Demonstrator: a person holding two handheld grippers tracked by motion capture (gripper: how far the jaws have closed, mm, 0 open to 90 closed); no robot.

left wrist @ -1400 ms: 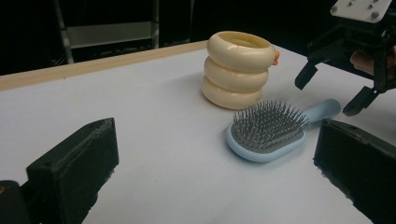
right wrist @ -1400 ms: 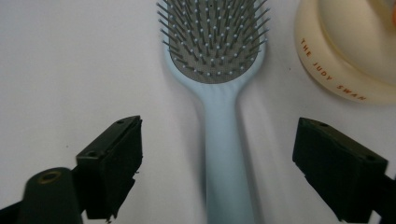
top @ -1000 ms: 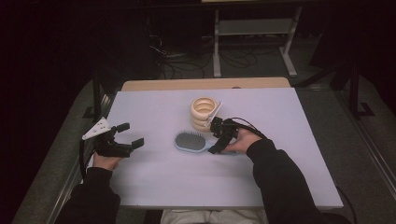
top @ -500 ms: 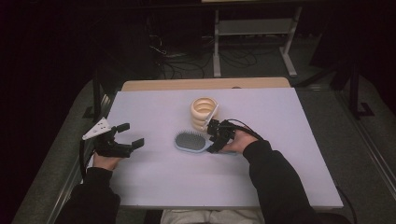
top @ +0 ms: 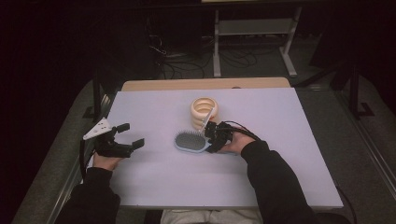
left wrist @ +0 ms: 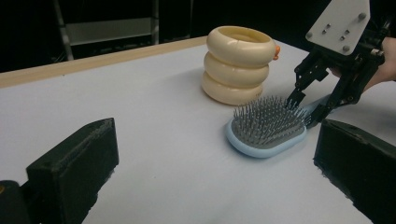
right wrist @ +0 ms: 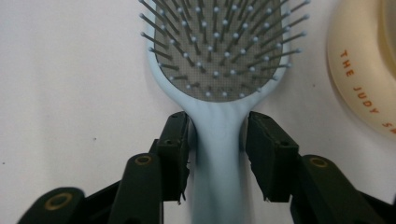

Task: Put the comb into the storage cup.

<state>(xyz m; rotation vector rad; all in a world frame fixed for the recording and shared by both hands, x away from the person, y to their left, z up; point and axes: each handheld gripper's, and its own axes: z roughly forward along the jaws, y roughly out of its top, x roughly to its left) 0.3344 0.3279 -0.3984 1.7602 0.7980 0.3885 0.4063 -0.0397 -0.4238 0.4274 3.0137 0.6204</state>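
Observation:
A light blue hairbrush (top: 191, 141) lies bristles up on the white table, its head pointing left. My right gripper (top: 209, 140) is at its handle. In the right gripper view the handle (right wrist: 218, 154) runs between the two jaws, which stand close on either side with a thin gap, so the right gripper (right wrist: 217, 135) is open. The left gripper view shows the brush (left wrist: 266, 126) with the right gripper (left wrist: 303, 107) at its far end. My left gripper (top: 131, 135) hovers open and holds nothing near the table's left edge, well apart from the brush.
A cream stack of three rings (top: 204, 111) stands just behind the brush, close to the right gripper. The white table top (top: 289, 121) ends in a wooden strip (top: 205, 84) at the far edge. Beyond it stand a metal frame (top: 254, 28) and cables on the dark floor.
My right gripper has slid a little left along the brush handle toward the head. The left gripper and the ring stack have stayed put.

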